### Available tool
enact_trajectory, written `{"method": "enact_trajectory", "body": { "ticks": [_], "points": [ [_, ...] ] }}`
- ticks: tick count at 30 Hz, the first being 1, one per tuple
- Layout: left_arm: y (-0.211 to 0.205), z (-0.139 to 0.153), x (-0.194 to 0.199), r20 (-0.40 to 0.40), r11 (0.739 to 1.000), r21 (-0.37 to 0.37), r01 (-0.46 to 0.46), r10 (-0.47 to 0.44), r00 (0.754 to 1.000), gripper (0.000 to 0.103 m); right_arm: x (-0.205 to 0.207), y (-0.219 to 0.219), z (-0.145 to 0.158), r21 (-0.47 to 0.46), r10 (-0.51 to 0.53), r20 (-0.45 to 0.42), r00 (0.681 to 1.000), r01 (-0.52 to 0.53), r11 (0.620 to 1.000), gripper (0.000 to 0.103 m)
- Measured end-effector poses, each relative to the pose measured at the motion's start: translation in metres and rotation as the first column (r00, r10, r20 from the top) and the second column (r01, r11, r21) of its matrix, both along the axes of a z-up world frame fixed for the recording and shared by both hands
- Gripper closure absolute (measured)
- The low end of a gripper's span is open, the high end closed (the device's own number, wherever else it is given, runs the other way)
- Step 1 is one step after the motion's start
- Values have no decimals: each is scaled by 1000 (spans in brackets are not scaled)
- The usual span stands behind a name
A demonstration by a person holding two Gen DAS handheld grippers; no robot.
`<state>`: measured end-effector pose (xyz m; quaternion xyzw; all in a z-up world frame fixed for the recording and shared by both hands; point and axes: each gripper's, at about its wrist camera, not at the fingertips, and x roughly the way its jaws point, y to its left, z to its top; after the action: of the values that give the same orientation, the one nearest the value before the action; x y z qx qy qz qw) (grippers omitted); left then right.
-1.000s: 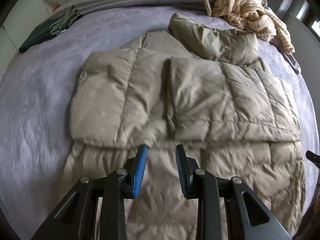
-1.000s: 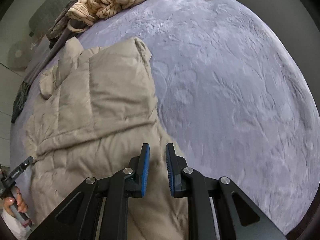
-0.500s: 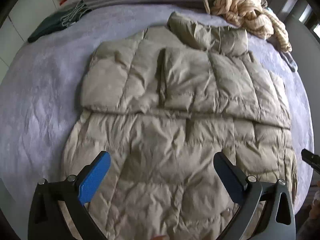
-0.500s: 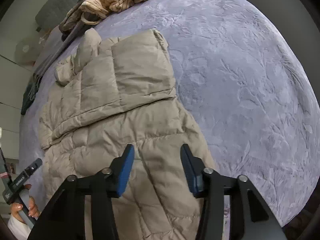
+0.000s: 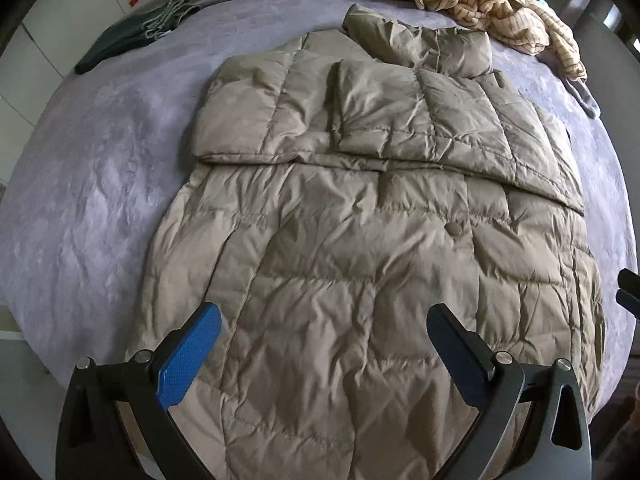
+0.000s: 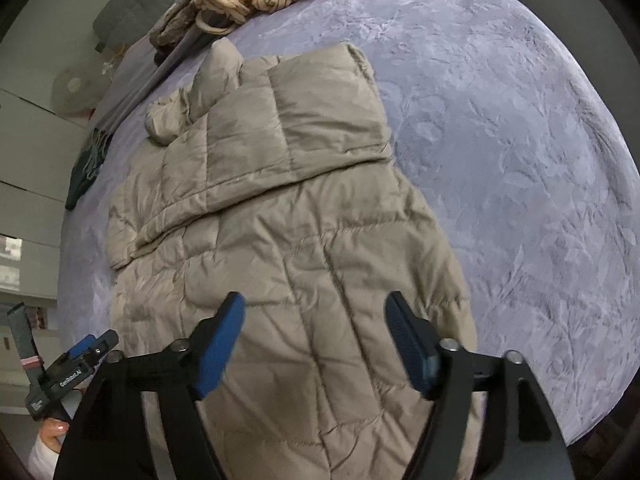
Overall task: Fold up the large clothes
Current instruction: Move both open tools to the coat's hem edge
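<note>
Khaki puffer coat (image 5: 360,264) flat on lilac bedspread (image 5: 100,184), sleeves folded across

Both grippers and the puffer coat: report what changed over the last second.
The left gripper went from nearly shut to wide open and pulled back above the puffer coat. The right gripper drew back too; its jaws are opening, with nothing held between them. The coat stayed flat on the bed, sleeves folded across its chest; the striped garment is unmoved.
</note>
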<state>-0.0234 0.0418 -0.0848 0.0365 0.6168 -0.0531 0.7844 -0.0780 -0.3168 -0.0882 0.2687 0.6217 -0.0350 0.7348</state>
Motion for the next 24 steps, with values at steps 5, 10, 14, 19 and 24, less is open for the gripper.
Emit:
{"method": "enact_trajectory", "body": {
  "ticks": [5,10,14,19,24],
  "points": [
    [11,1,-10,-8,1000,-21,0,0,1000,0,-8,12,2,15,0,-6,1000,0,1000,16],
    [24,-3,-23,-15,999,-37,9,-10,1000,0,-21,27,-1,27,-21,-22,1000,21,999,16],
    [38,-7,-39,-19,999,-47,25,-26,999,0,-41,42,-6,43,-54,-35,998,55,998,16],
    [58,-9,-59,-26,997,-62,43,-45,999,0,-73,57,-8,90,-120,-43,992,124,988,7],
    [77,-10,-75,-27,993,-88,74,-77,997,0,-108,62,-1,129,-229,-23,973,230,965,7]
  ]
}}
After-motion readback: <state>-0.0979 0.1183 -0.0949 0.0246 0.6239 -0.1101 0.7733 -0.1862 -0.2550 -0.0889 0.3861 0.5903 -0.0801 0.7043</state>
